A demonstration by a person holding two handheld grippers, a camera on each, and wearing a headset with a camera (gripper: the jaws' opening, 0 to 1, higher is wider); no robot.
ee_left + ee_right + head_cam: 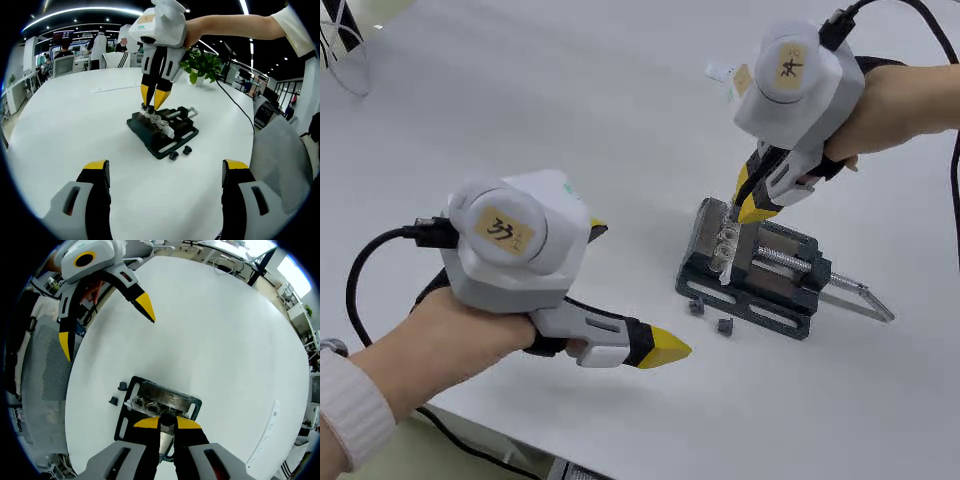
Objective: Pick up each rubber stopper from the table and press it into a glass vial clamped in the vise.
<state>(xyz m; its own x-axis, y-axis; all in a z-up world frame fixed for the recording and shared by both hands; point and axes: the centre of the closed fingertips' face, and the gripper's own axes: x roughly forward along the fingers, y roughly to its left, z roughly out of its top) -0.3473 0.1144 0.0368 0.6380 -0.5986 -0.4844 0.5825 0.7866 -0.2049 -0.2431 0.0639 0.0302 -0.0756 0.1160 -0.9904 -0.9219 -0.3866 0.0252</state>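
Between the fingertips of the right gripper (pixel 167 423), its own view shows a small black rubber stopper (pixel 167 417) clamped. Fingers of the left gripper (pixel 166 169) stand wide apart.

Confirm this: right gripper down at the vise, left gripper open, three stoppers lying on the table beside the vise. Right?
Two stoppers, not three, lie beside the vise; the head view shows it. The rest holds.

**Tally of things on the counter**

One vise (pixel 772 292) is counted on the counter (pixel 570 100). A single row of glass vials (pixel 725 245) is clamped in it, but their exact number cannot be told. Two loose rubber stoppers (pixel 696 307) are counted beside the vise. One held stopper (pixel 167 416) is pinched in the right tongs (pixel 752 210). With the spread left tongs (pixel 164 172), two pairs are counted.
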